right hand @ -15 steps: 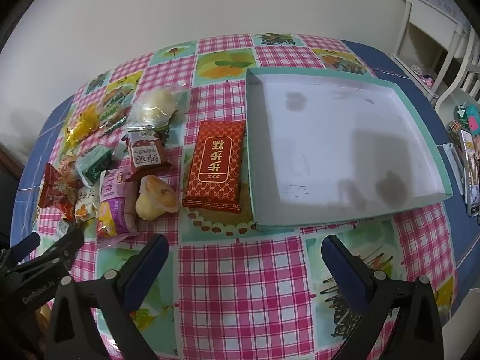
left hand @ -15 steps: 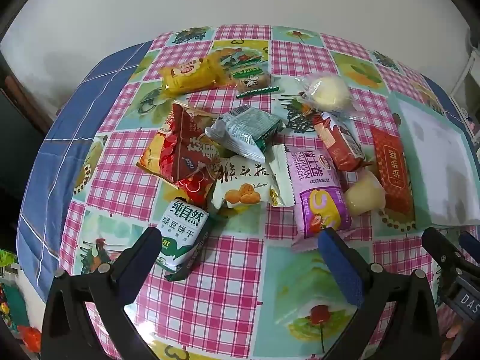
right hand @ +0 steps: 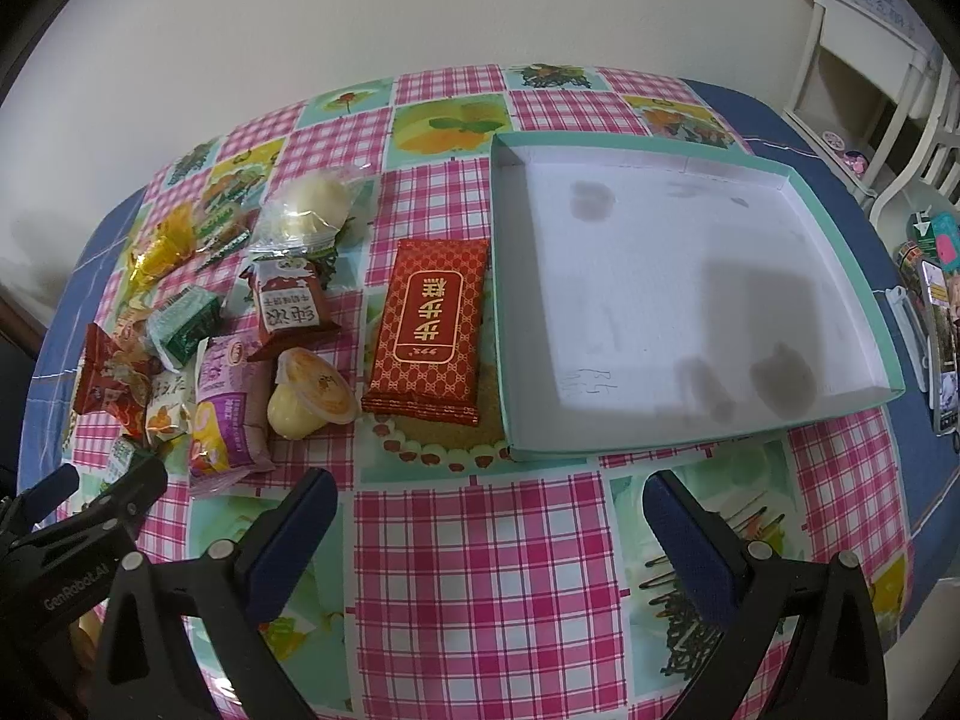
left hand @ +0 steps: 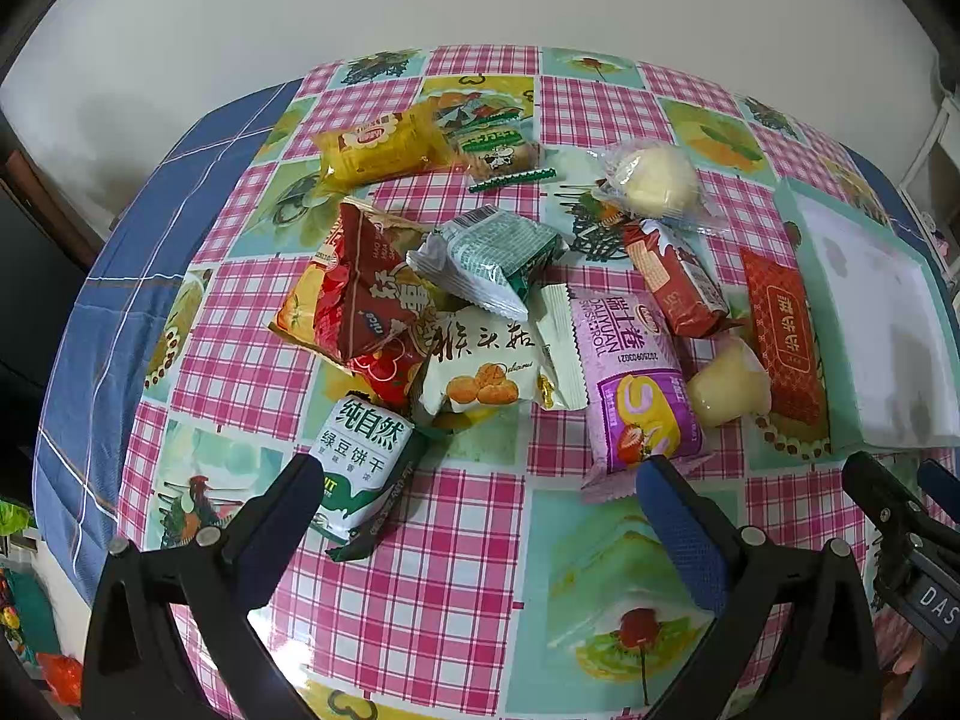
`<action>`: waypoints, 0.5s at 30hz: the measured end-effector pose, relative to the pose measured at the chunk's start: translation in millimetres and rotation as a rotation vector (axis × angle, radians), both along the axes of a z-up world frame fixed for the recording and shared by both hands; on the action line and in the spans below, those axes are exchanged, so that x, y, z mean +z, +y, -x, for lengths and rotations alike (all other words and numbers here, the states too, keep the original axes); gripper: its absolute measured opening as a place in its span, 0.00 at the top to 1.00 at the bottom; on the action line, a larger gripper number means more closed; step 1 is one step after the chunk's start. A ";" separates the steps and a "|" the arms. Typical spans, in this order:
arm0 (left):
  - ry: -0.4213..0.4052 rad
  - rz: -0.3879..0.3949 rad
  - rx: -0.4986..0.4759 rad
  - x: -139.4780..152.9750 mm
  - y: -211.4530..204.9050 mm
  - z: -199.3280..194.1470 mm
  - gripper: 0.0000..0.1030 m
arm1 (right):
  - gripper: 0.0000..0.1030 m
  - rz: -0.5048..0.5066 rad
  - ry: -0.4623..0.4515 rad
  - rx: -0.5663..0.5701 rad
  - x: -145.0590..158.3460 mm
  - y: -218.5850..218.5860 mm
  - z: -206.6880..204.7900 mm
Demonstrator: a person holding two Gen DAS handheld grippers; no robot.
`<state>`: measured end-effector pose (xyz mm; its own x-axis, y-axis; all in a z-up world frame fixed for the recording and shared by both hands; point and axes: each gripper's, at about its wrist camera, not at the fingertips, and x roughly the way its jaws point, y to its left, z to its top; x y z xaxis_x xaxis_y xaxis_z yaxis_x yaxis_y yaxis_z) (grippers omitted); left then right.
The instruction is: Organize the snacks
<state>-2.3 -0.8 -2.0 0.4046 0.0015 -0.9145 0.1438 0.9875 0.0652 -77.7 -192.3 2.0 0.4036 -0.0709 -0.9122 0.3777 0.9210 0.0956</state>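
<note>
Nothing moved since earlier frame | left gripper (left hand: 474,498) jaws apart, empty, near wrapped snack packets (left hand: 480,300) piled left | right gripper (right hand: 489,510) apart, empty | shallow teal cardboard tray (right hand: 834,228) right, awaiting snacks

Tabletop (right hand: 474,570) with pink-check picture cloth, blue at the edges. Shallow teal tray (right hand: 864,276), white inside, lies on its right part. Red packet (right hand: 429,330) flat just beside tray's left wall. Jelly cup (right hand: 309,399) on its side, left of it. Purple roll pack (left hand: 636,384), green-white biscuit pack (left hand: 360,462), yellow pack (left hand: 378,144), wrapped bun (left hand: 654,180) around a heap of overlapping packets.
</note>
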 end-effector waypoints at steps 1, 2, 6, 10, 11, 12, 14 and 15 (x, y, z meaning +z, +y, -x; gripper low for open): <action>0.000 0.000 0.000 -0.1 0.1 0.1 0.00 | 0.00 0.000 0.000 0.000 -0.1 -0.1 0.0; 0.001 0.001 -0.003 0.5 0.2 -0.2 0.00 | 0.00 0.000 0.000 0.000 -0.1 -0.1 0.0; 0.002 0.000 -0.003 0.5 0.2 -0.4 0.00 | 0.00 0.000 0.000 0.001 -0.3 -0.3 0.1; 0.002 0.000 -0.003 0.4 0.3 -0.2 0.00 | 0.00 0.000 0.000 0.001 -0.2 -0.2 -0.1; 0.001 0.000 -0.003 0.4 0.2 -0.3 0.00 | 0.00 0.000 0.000 0.001 -0.1 -0.3 -0.2; 0.001 0.000 -0.003 0.4 0.2 -0.3 0.00 | 0.00 0.000 0.000 0.001 -0.1 -0.3 -0.2; 0.001 0.000 -0.003 0.4 0.3 -0.3 0.00 | 0.00 0.000 0.000 0.001 -0.1 -0.4 -0.2; 0.001 0.000 -0.003 0.3 0.4 -0.4 0.00 | 0.00 0.000 0.000 0.001 -0.1 -0.3 -0.2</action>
<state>-1.9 -0.4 -1.7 0.4035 -0.0001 -0.9150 0.1467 0.9871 0.0646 -77.5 -192.7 1.9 0.4032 -0.0701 -0.9124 0.3766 0.9214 0.0956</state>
